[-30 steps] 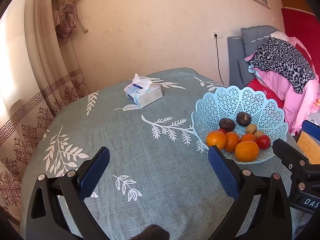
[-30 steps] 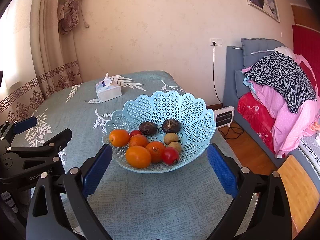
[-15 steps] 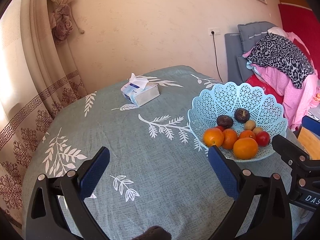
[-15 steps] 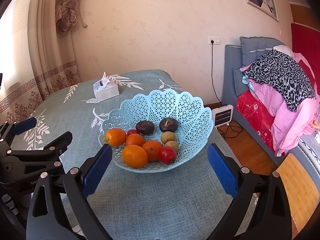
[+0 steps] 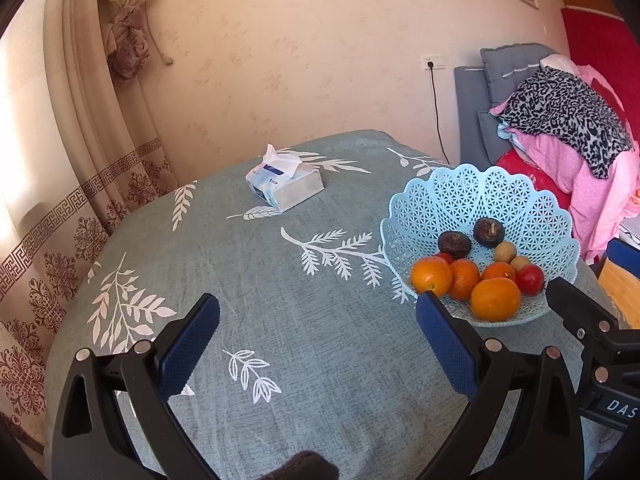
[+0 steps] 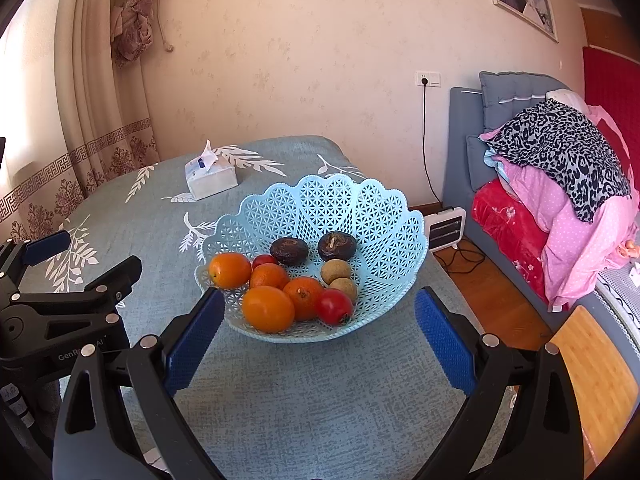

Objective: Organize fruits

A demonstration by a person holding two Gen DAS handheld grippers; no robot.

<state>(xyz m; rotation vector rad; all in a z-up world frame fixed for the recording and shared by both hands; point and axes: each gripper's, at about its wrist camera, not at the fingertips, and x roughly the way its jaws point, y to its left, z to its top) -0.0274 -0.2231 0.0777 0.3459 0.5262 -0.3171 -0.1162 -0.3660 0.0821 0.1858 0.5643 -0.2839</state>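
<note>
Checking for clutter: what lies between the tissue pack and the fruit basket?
Nothing but bare leaf-print tablecloth between the tissue pack and the fruit basket; the left wrist view shows it best.

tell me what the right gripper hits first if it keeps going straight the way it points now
Most likely the near rim of the blue basket, which sits centred ahead of the open right gripper. The oranges lie just behind the rim. Depth is hard to judge through the fisheye.
</note>
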